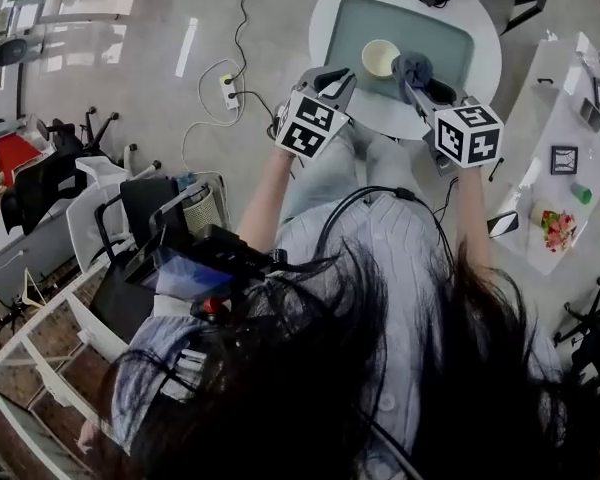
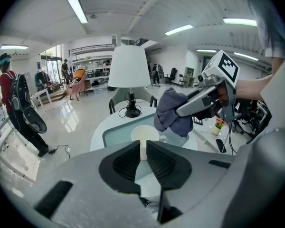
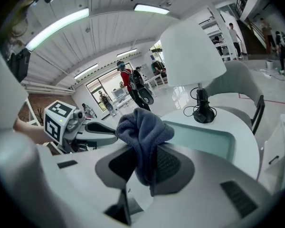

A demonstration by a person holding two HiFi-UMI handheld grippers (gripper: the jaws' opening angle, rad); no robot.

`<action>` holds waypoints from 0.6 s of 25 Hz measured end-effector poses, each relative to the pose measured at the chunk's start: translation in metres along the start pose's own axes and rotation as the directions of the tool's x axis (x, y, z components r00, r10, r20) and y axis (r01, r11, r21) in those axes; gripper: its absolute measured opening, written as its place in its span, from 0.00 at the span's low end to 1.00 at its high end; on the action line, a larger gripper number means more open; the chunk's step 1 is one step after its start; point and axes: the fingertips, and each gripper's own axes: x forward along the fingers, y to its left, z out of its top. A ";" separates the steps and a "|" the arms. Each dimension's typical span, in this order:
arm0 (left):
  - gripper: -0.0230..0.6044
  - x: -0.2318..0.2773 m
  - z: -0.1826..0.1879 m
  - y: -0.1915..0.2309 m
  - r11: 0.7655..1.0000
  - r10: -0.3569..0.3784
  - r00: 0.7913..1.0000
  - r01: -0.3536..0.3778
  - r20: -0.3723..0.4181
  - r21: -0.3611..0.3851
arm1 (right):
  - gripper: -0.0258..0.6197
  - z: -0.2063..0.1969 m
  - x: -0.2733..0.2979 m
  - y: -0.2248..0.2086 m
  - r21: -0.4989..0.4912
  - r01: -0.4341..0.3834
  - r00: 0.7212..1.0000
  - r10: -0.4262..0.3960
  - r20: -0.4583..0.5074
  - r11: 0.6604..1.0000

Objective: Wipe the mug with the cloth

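- My right tool (image 3: 145, 164) is clamped on the grey-blue cloth (image 3: 142, 125) – the bunched fabric bulges out above the jaws and a tail hangs down between them
- My left tool (image 2: 143, 152) has its jaws drawn almost together, with nothing gripped
- The cream mug (image 1: 380, 58) stands upright on the teal mat (image 1: 435, 28) of the round white tabletop (image 1: 487, 63), just past my left tool's tips
- The cloth hangs just beside the mug, on its right – I cannot tell whether it touches
- A white-shaded lamp (image 2: 128, 66) stands at the far side of the tabletop
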 end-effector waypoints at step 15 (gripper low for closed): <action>0.12 -0.076 -0.042 -0.018 0.999 -0.025 1.000 0.025 -0.003 0.030 | 0.19 -0.033 -0.010 0.067 0.048 0.066 0.994 -0.071 0.088 0.997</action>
